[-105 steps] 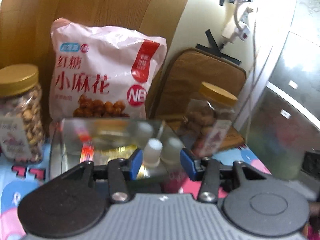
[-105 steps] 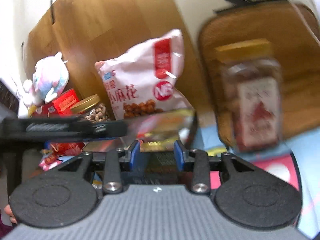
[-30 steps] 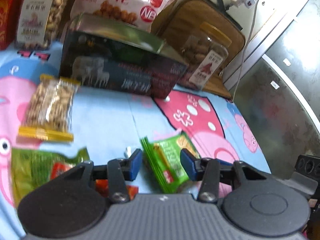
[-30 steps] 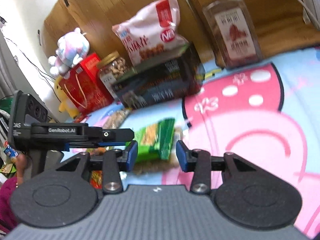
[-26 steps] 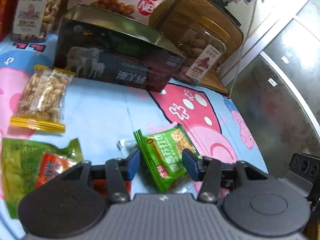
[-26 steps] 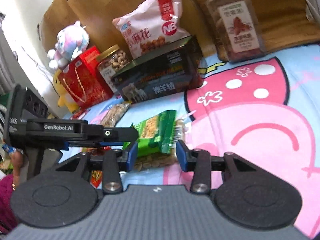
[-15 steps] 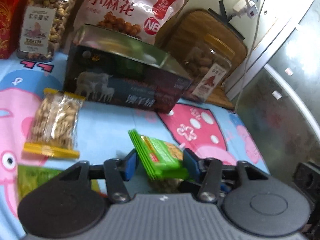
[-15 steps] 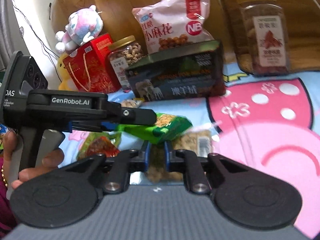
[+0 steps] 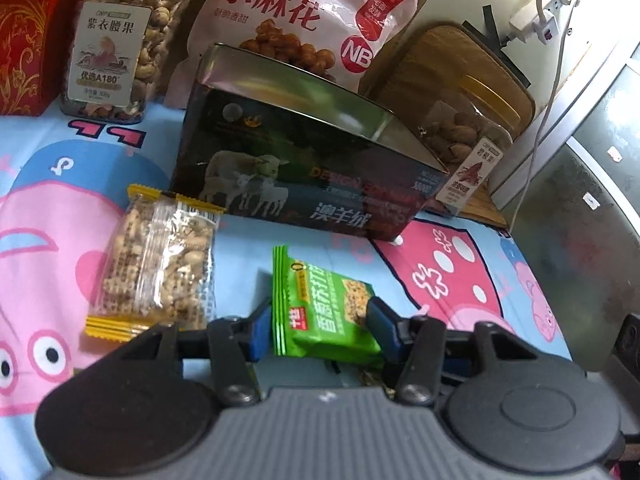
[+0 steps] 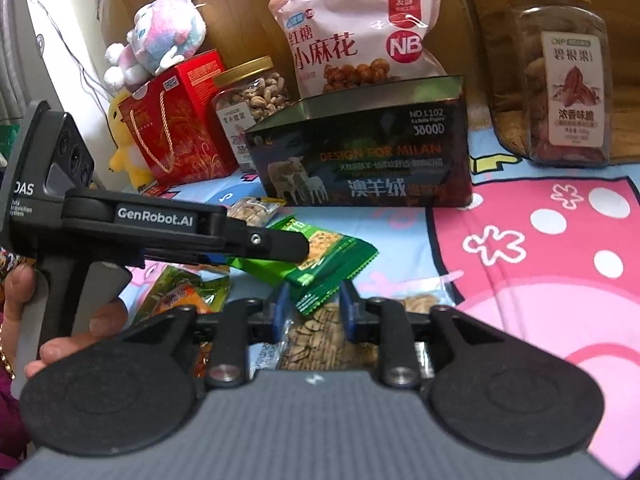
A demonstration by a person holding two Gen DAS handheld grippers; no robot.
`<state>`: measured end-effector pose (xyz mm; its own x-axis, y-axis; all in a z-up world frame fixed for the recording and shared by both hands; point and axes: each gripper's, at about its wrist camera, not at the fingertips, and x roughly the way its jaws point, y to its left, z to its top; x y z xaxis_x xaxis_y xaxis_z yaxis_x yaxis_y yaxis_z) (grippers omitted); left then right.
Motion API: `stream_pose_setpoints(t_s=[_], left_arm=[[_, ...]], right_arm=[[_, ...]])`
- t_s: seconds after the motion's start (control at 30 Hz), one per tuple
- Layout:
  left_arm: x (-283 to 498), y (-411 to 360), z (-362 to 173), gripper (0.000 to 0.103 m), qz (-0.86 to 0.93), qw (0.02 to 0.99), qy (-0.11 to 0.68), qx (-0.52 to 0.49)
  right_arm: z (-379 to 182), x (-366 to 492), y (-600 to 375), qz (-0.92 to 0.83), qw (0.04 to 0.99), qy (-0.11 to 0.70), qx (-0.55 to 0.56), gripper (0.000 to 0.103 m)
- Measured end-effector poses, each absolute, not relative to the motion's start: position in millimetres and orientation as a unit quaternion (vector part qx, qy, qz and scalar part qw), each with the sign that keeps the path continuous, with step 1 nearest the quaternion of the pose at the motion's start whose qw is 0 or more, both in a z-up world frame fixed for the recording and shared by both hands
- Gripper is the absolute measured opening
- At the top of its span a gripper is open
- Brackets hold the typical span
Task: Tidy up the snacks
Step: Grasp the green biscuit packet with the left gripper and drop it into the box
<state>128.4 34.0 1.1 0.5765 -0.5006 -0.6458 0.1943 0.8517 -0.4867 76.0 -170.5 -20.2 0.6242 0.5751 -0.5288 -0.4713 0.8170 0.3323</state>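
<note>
I count one green packet (image 9: 320,312), clamped between the jaws of the left gripper (image 9: 316,330) and held clear of the counter (image 9: 248,240), near its front edge. These jaws stand at a narrow setting and have just been opening slightly, with the packet between them. The packet's long axis runs forward along the fingers towards the back edge, printed face up and serrated end leading.

The right gripper (image 10: 314,312) has just been opening. Its jaws are narrow and straddle one clear seed packet (image 10: 328,340) lying on the counter, without pressing on it.

Also lying flat are one nut packet (image 9: 156,272) with yellow ends and one green-and-orange packet (image 10: 180,292).

The left gripper body reads "GenRobot.AI".

Towards the back edge stands one dark tin (image 9: 304,168), marked "DESIGN FOR MILAN", "NO.L102", "3800D" and "澳羊绒". Behind it is one pink bag (image 9: 304,8), reading "红糖小麻花" and "NB".

There are two gold-lidded jars. The cashew jar (image 9: 116,44) reads "紫衣腰果" and "A180", and the pecan jar (image 10: 568,80) reads "碧根果".

At the back left corner are one red gift box (image 10: 176,132) and two plush toys, one pink-and-blue (image 10: 160,36) and one yellow (image 10: 124,148).
</note>
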Motion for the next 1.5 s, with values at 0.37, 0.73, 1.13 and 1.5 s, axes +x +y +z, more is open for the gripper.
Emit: stream_pose_setpoints(t_s=[0.37,0.73,1.13,1.5], left_arm=[[128.8,32.8,1.2,0.040,-0.205,0.866,0.416,-0.188],[122.5,26.8,53.3,0.038,-0.247,0.885,0.356,-0.170],[213.1,27.5,76.1,0.045,-0.159,0.923,0.334,-0.106],[191.9,45.9,67.2,0.046,-0.133,0.930,0.325,-0.105]], right_arm=[[-23.8,93.6,-136.7,0.292,0.901,0.318,-0.034,0.042],[17.2,76.1,-134.9,0.272,0.939,0.197,-0.070,0.037],[34.1,174.2,-113.7,0.239,0.949,0.194,-0.066,0.038],[31.0,138.4,-142.4,0.234,0.952,0.198,-0.002,0.038]])
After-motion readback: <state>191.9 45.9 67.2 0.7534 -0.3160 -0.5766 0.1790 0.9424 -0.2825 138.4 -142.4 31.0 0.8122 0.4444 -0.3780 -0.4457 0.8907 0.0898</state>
